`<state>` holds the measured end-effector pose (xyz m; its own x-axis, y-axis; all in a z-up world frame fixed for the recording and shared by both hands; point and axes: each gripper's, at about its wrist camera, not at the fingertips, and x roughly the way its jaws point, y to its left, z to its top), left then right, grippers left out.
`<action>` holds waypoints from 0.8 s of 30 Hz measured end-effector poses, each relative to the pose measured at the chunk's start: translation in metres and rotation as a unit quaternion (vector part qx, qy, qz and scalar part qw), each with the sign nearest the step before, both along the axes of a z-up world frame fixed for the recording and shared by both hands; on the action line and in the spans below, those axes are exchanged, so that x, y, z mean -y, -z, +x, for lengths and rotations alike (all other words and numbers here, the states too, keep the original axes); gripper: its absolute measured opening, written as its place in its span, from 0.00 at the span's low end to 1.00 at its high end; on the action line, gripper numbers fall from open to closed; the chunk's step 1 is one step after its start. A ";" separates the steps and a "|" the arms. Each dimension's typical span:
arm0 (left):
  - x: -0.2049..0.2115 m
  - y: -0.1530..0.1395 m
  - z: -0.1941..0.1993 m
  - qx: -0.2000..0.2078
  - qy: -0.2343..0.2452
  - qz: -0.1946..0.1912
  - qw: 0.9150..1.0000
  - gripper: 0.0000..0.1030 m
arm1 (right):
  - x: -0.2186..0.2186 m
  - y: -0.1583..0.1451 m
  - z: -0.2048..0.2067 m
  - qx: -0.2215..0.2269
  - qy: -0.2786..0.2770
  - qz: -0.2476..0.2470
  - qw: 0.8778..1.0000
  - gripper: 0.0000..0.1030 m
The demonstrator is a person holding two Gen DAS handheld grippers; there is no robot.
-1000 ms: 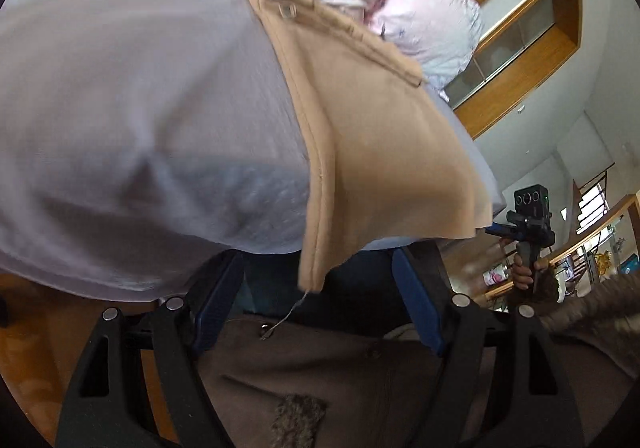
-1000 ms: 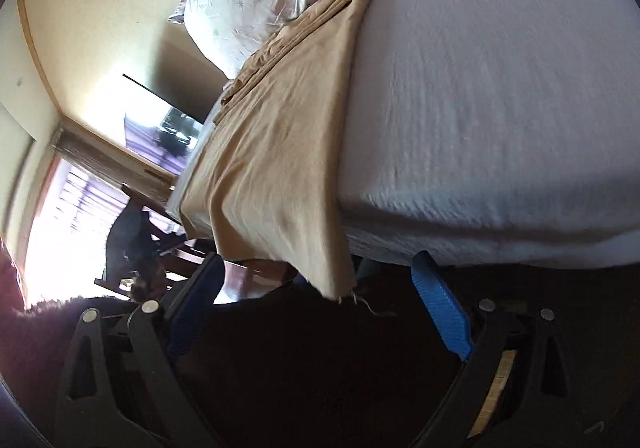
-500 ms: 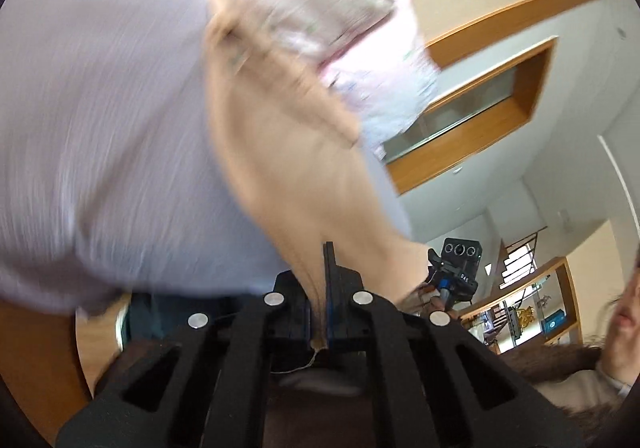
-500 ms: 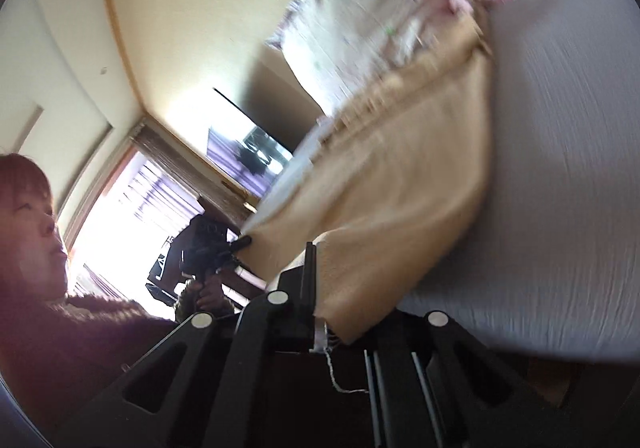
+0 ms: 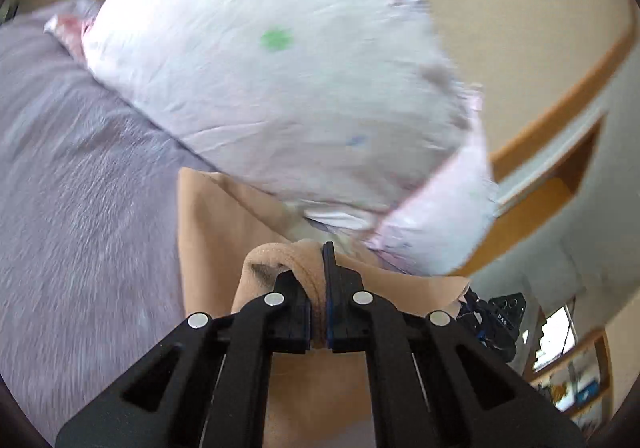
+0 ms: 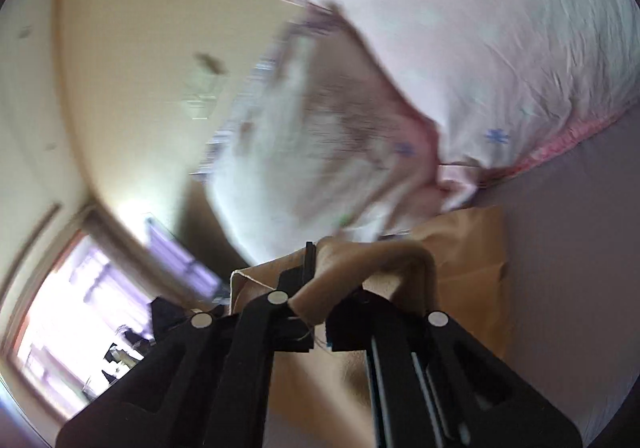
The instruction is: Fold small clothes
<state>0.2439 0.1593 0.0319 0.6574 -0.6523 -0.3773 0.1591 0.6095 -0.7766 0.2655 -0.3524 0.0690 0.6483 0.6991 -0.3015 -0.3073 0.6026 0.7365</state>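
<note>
A tan garment (image 5: 212, 224) lies on the grey bed sheet (image 5: 80, 188), its far end under the pillow. My left gripper (image 5: 318, 312) is shut on a bunched tan edge and holds it above the rest of the cloth. In the right wrist view my right gripper (image 6: 316, 312) is shut on another tan edge (image 6: 376, 260) that curls over its fingers. The right gripper also shows in the left wrist view (image 5: 500, 320) at the garment's far corner.
A big white floral pillow (image 5: 288, 80) with pink trim stands just ahead of both grippers; it also shows in the right wrist view (image 6: 460, 68). Beige wall (image 6: 140, 48) behind, a bright window (image 6: 80, 308) at the left. The sheet (image 6: 568, 248) stretches to the right.
Both grippers, open below the hanging hem a second ago, closed on the hem and carried it up over the bed toward the pillow, doubling the cloth over itself.
</note>
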 end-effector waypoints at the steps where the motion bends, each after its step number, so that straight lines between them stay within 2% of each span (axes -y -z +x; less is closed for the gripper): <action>1: 0.001 0.007 0.015 -0.017 -0.007 -0.002 1.000 0.04 | -0.002 0.014 0.022 -0.029 0.011 -0.008 1.000 0.03; 4: -0.002 0.033 0.040 -0.067 -0.023 -0.016 0.997 0.04 | -0.010 0.042 0.049 -0.074 0.026 -0.024 0.997 0.03; 8: -0.002 0.041 0.047 -0.080 -0.031 -0.009 0.996 0.04 | -0.021 0.055 0.073 -0.113 0.046 -0.059 0.991 0.04; 9: -0.001 0.043 0.049 -0.083 -0.033 -0.014 0.996 0.04 | -0.023 0.059 0.079 -0.134 0.055 -0.066 0.987 0.07; 11: -0.005 0.050 0.055 -0.090 -0.035 -0.048 0.994 0.04 | -0.021 0.062 0.082 -0.153 0.074 -0.073 0.983 0.36; 12: -0.008 0.052 0.058 -0.092 -0.034 -0.074 0.992 0.04 | -0.020 0.059 0.081 -0.150 0.080 -0.071 0.983 0.56; 13: -0.013 0.053 0.056 -0.091 -0.033 -0.109 0.989 0.04 | -0.020 0.053 0.076 -0.133 0.077 -0.061 0.986 0.62; 15: -0.022 0.046 0.047 -0.076 -0.037 -0.142 0.986 0.09 | -0.022 0.042 0.063 -0.108 0.068 -0.061 0.990 0.70; 16: -0.028 0.040 0.041 -0.068 -0.046 -0.139 0.987 0.29 | -0.024 0.036 0.053 -0.098 0.057 -0.064 0.991 0.70; 17: -0.033 0.030 0.033 -0.059 -0.059 -0.126 0.989 0.61 | -0.025 0.034 0.045 -0.094 0.046 -0.066 0.992 0.70; 18: -0.038 0.022 0.025 -0.055 -0.072 -0.111 0.990 0.73 | -0.026 0.032 0.035 -0.095 0.035 -0.070 0.992 0.70; 19: -0.041 0.012 0.014 -0.051 -0.082 -0.090 0.991 0.78 | -0.028 0.032 0.025 -0.096 0.026 -0.074 0.992 0.71; 21: -0.039 0.001 0.001 -0.053 -0.070 -0.045 0.995 0.78 | -0.030 0.039 0.009 -0.107 0.012 -0.081 0.991 0.74; 22: -0.037 -0.002 -0.008 -0.065 -0.063 -0.015 0.996 0.78 | -0.030 0.044 0.006 -0.117 0.014 -0.090 0.989 0.80; 23: -0.030 0.000 -0.009 -0.076 -0.056 0.004 0.996 0.78 | -0.031 0.056 0.006 -0.139 0.021 -0.113 0.984 0.82; 24: -0.022 0.005 -0.012 -0.089 -0.044 0.019 0.995 0.78 | -0.034 0.061 0.008 -0.143 0.012 -0.118 0.983 0.82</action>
<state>0.2315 0.1817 0.0268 0.6311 -0.5785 -0.5169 -0.0338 0.6452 -0.7633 0.2737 -0.3180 0.0082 0.5299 0.5734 -0.6248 -0.0914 0.7711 0.6301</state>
